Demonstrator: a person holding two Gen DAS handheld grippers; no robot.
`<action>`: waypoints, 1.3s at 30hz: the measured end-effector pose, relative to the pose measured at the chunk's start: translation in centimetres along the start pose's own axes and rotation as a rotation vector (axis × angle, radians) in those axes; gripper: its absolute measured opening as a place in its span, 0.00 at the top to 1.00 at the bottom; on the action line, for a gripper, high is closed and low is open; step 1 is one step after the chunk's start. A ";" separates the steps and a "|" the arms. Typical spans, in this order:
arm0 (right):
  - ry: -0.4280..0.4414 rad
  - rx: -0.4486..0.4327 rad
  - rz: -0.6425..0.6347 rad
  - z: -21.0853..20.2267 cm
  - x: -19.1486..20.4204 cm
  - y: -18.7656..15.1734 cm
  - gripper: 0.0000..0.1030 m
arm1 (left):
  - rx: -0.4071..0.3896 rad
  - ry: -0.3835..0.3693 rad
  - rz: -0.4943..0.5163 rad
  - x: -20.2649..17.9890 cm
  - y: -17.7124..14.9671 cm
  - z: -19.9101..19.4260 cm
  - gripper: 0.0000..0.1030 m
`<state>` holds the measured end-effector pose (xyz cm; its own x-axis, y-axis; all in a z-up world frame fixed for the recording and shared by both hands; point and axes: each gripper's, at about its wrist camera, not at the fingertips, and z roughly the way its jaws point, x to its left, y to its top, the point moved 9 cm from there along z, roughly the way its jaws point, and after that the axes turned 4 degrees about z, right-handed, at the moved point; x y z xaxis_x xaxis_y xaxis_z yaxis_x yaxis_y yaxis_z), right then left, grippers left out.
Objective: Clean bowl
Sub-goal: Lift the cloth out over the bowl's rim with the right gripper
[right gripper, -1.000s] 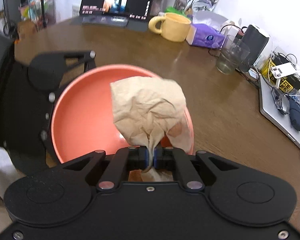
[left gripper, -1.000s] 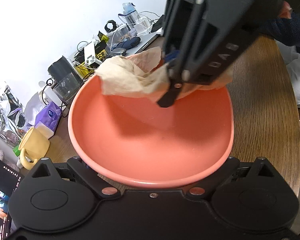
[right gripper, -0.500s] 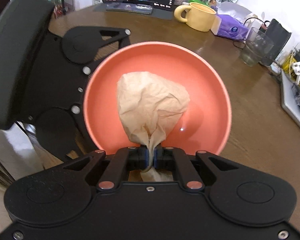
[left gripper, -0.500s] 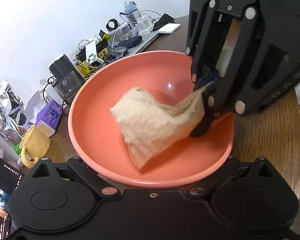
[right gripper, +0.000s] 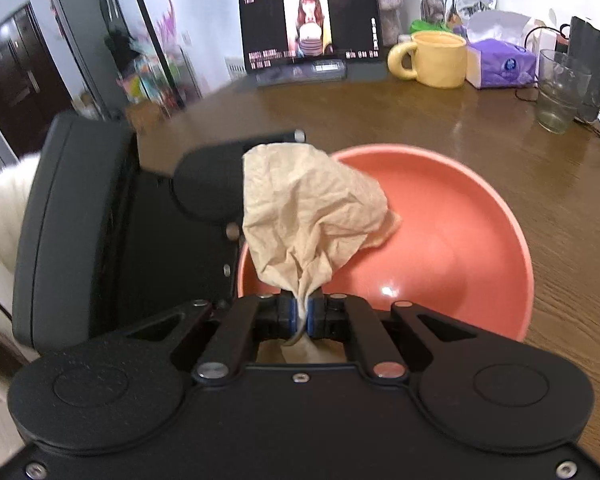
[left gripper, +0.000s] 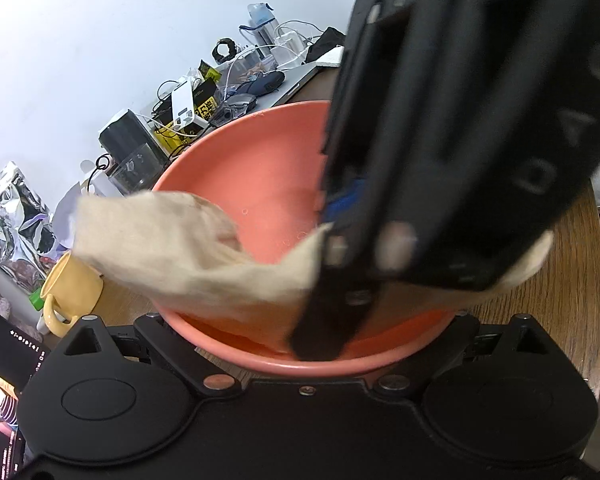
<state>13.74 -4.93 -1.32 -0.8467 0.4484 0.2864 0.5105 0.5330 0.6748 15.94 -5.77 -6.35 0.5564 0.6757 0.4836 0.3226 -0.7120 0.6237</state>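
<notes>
My right claw is clamped on a crumpled beige paper towel, draped just ahead over the smooth, round coral-pink bowl. My left claw grips the bowl's near rim on the wood-grain table.

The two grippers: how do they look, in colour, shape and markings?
Both are matte black plastic. The right gripper has two slanted linkage bars with silver rivets, round embossed discs on its wide body, and blue pads at its fingertips. The left gripper shows the same body, discs and rivets. A white fluffy sleeve appears behind it.
</notes>
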 end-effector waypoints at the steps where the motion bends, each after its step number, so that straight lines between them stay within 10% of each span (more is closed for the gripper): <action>1: 0.005 -0.020 0.006 -0.1 0.0 0.3 0.95 | 0.000 0.000 0.000 0.0 0.0 0.0 0.06; 27: -0.378 -0.324 0.023 -6.0 -4.9 2.7 0.95 | 0.001 -0.001 -0.004 -0.5 -0.5 0.4 0.07; 39: -0.490 -0.142 0.112 -5.4 -9.6 -2.0 0.95 | 0.007 -0.001 -0.017 -0.4 -0.3 0.3 0.07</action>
<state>20.06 -14.16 -1.73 -0.6013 0.7984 0.0326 0.5397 0.3757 0.7534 15.86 -5.88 -6.92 0.5510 0.6879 0.4723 0.3376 -0.7014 0.6277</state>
